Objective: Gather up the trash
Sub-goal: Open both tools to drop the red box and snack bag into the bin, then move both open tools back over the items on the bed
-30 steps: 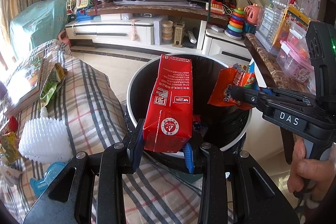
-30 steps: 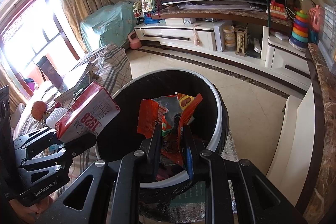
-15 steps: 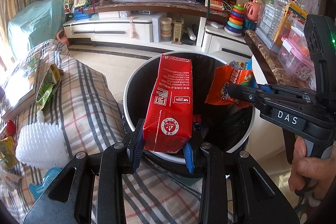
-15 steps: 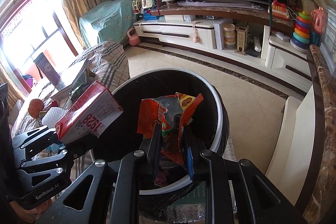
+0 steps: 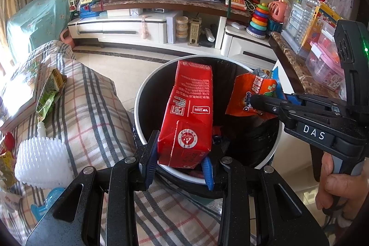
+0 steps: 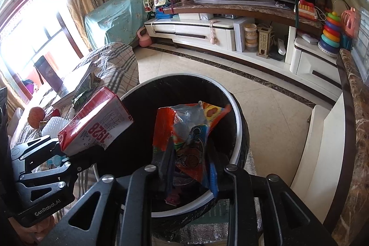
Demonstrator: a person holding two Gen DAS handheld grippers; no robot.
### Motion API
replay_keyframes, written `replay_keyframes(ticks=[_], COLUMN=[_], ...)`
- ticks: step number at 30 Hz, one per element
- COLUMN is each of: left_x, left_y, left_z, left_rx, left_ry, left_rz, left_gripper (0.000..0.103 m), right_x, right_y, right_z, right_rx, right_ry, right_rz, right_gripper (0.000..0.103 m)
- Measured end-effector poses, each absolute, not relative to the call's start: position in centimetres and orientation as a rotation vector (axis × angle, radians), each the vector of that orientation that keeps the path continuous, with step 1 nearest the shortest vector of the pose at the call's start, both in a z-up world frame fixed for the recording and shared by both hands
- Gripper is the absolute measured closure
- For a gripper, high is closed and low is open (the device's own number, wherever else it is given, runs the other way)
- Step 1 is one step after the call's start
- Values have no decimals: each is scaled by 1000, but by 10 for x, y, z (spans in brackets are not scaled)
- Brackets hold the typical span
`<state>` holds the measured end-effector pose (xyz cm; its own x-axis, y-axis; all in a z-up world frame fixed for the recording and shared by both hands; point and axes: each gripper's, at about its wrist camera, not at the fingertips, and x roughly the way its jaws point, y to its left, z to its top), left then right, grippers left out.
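A red milk carton (image 5: 189, 112) stands tilted over the black, white-rimmed trash bin (image 5: 138, 112). My left gripper (image 5: 180, 160) is shut on its lower end, and its jaws are beginning to open. The right wrist view shows that carton (image 6: 96, 128) at the left, above the bin's rim (image 6: 239, 130), in the left gripper (image 6: 64, 153). My right gripper (image 6: 191, 167) is opening over the bin. A crumpled orange snack wrapper (image 6: 189, 130) still sits loosely between its spread fingers. In the left wrist view the wrapper (image 5: 249, 93) hangs at the right gripper's tip (image 5: 253, 102).
A plaid-covered couch (image 5: 92, 107) at the left carries a green packet (image 5: 48, 93), a book (image 5: 20, 93) and a white spiky block (image 5: 39, 163). A white TV cabinet (image 5: 129, 29) runs along the back. A marble counter (image 5: 290, 61) with toys borders the right. More trash lies inside the bin.
The right gripper's jaws have spread apart and the wrapper has slackened between them. The left gripper's jaws have widened only slightly around the carton. Both hands stayed over the bin.
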<state>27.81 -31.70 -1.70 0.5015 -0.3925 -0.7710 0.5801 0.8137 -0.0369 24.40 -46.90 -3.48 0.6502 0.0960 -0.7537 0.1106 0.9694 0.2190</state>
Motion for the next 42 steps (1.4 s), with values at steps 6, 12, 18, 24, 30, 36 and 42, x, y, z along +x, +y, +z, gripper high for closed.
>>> replay_keyframes(ticks=[6, 12, 18, 24, 30, 36, 42], left_x=[270, 250, 229, 206, 193, 185, 180], left_y=[-303, -271, -229, -179, -129, -84, -44], left_z=[-11, -8, -13, -23, -34, -42, -49], left_rx=[211, 150, 76, 31, -27, -74, -116], left_ry=[837, 815, 827, 836, 851, 863, 869], left_rz=[-571, -545, -502, -433, -356, -278, -224], left_gripper=[46, 41, 37, 36, 35, 34, 34], right_x=[237, 221, 199, 178, 157, 154, 160], right_y=[-469, -464, -446, -412, -369, -331, -299], right_z=[-28, -18, -12, -17, -19, -28, -40], right_rx=[277, 312, 356, 364, 311, 284, 264], right_ry=[842, 788, 738, 733, 700, 737, 782], right_rz=[5, 16, 48, 81, 98, 159, 212], right_gripper=[48, 34, 14, 11, 7, 7, 7])
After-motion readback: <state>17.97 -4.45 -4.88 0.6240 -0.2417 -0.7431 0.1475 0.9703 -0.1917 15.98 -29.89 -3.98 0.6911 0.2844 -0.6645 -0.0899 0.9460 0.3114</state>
